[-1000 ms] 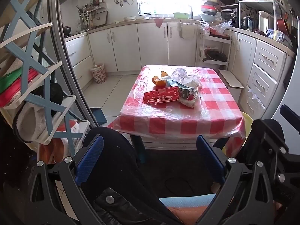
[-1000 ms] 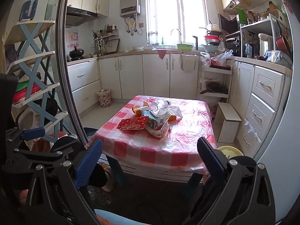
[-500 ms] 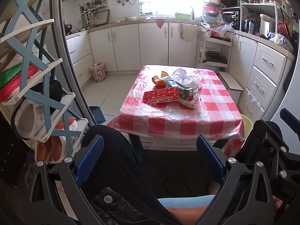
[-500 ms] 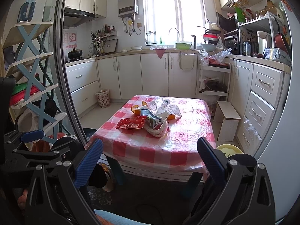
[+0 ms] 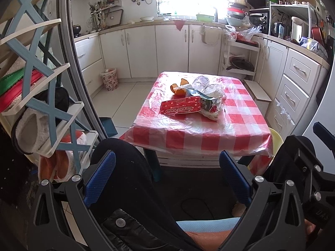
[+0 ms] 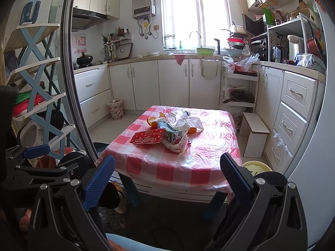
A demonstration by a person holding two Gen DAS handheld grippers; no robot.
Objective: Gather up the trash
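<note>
We saw a floral bin (image 5: 109, 79) on the floor by the far cabinets, well apart from everything else; something pale showed at its rim, but we could not tell what. A yellow basin (image 6: 257, 166) sat on the floor just past the near right corner of the counter (image 5: 201, 131), with something pale inside. On the back worktop a green bowl (image 6: 205, 51) stood beside the tap, and stacked bowls (image 6: 236, 44) rose to its right; their contents were hidden from us.

The trash lay in one heap at the middle of the checked, plastic-covered counter. A flat red box (image 5: 180, 108) lay nearest the left edge of the heap, touching a small carton (image 5: 209, 102) that rested tilted on a crumpled bag (image 5: 211, 114). Behind them lay orange peel (image 5: 179, 88) and a clear bottle (image 6: 177, 115) on its side, with more crumpled plastic around it.

Our left fingers (image 5: 165, 179) were released, the blue pads wide apart, holding nothing and touching nothing; they hovered low before the counter's near edge, above a dark-clothed leg. Our right fingers (image 6: 166, 179) were likewise spread wide and empty, pointed at the counter from short of its near edge. The heap sat well beyond both pairs. In the right view the left tool showed at the lower left, beside a blue-and-white rack (image 6: 35, 79) of shoes
</note>
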